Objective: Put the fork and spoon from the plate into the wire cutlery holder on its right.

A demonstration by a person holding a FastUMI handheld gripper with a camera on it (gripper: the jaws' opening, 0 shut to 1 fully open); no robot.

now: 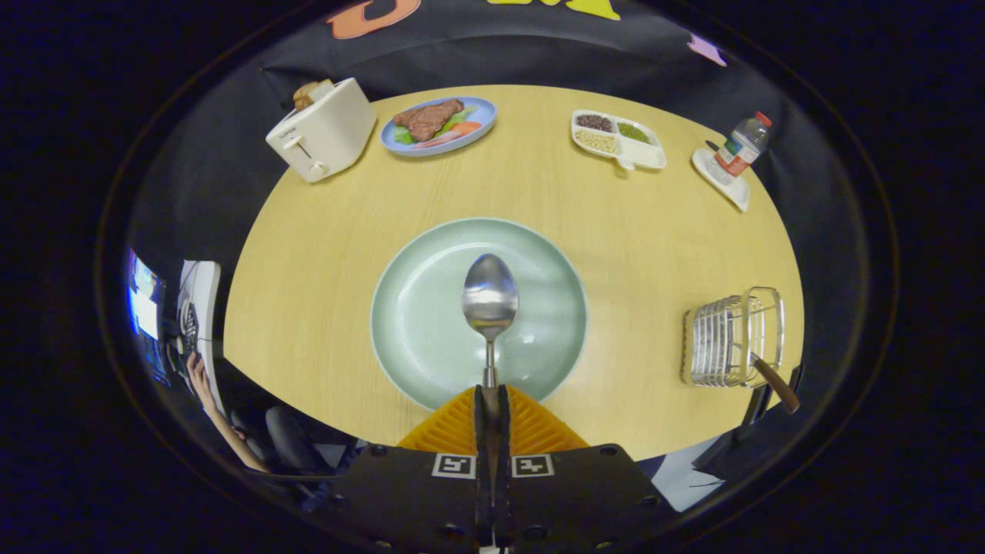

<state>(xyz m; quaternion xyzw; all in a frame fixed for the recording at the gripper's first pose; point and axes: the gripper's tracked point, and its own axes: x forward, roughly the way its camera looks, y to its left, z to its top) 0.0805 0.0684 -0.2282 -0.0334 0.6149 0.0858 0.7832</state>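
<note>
My gripper (490,394) is shut on the handle of a metal spoon (489,296). The spoon's bowl points forward and hangs over a pale green plate (415,315) that lies just ahead of the fingers on the wooden table. To the right of the plate stands the wire cutlery holder (731,338). A brown wooden handle (773,382) sticks out of the holder toward the table's near edge; what it belongs to is hidden in the wires.
At the table's far side stand a white toaster (323,129) with bread in it, a blue plate of meat and vegetables (439,125), a white divided dish (618,139) of beans and a water bottle (740,148) on a small white tray. A person's arm (212,408) shows at the left.
</note>
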